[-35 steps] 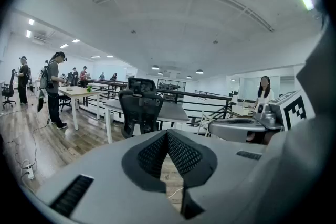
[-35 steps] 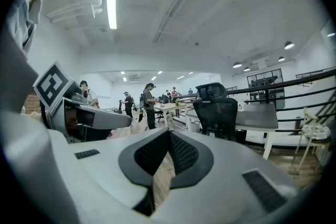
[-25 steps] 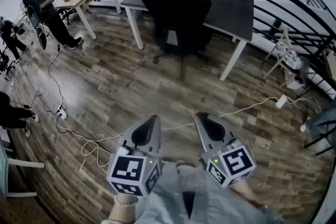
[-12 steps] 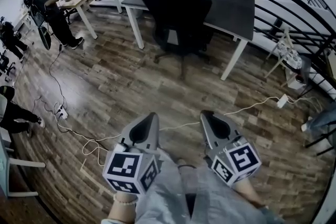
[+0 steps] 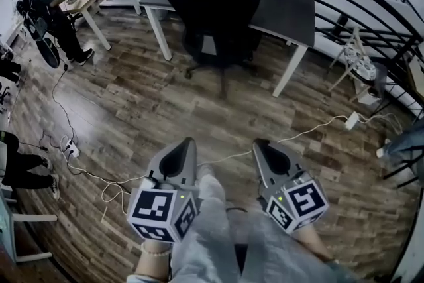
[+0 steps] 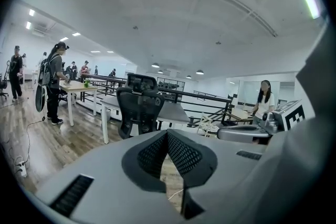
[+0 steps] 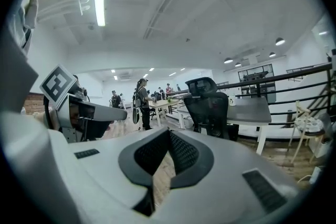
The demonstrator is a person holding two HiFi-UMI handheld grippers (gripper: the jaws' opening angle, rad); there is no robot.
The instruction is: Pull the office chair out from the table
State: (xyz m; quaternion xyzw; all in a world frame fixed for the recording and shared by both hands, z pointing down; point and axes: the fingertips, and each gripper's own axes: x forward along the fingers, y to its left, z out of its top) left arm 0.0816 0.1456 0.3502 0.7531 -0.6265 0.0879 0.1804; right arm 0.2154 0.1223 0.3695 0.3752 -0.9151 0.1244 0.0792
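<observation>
Left claw: jaws closed, nothing between them. Right claw: the same, shut and empty. The two sit side by side, low in front of the body, aimed at the office chair and well apart from it across wood floor.

Chair: black, high back with headrest, back facing us, seat tucked under the dark desk.

Judgement: fairly heavy, but it should roll easily on this floor, and the back frame is likely rigid. Best hold is the backrest's top edge or side rail, and the jaws must open first. A white cable crosses the pull path and the wheels could snag on it.
</observation>
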